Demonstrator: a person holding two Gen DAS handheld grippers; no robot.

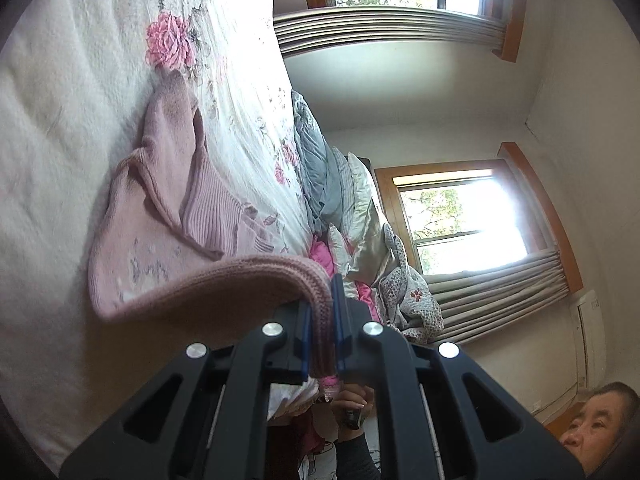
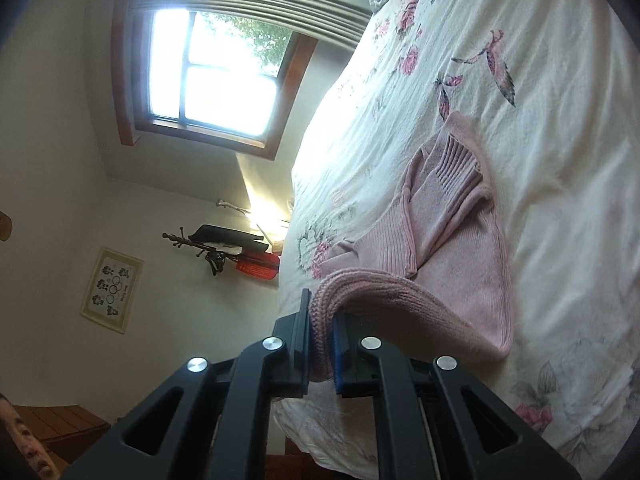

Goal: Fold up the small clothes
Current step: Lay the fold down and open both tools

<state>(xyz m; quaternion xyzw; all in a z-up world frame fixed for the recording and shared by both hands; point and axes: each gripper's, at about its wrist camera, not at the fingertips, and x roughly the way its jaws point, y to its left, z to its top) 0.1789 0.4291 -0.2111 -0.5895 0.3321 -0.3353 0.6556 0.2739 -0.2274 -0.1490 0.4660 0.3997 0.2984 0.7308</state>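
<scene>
A pink knitted sweater [image 1: 160, 216] lies on a floral bedsheet [image 1: 60, 100], its sleeves folded across the body. My left gripper [image 1: 322, 312] is shut on the sweater's ribbed hem, which arcs up off the bed into the blue pads. In the right wrist view the same sweater [image 2: 452, 216] lies on the sheet [image 2: 540, 80], and my right gripper [image 2: 320, 320] is shut on another part of the thick ribbed hem, lifted above the bed. Both views are rolled sideways.
Crumpled grey and patterned bedding [image 1: 340, 200] is heaped at the far end of the bed. Windows with curtains [image 1: 460, 216] [image 2: 212, 80] are in the walls. A coat rack [image 2: 224, 252] stands by the wall. A person's hand [image 1: 352, 404] and head show at the lower edge.
</scene>
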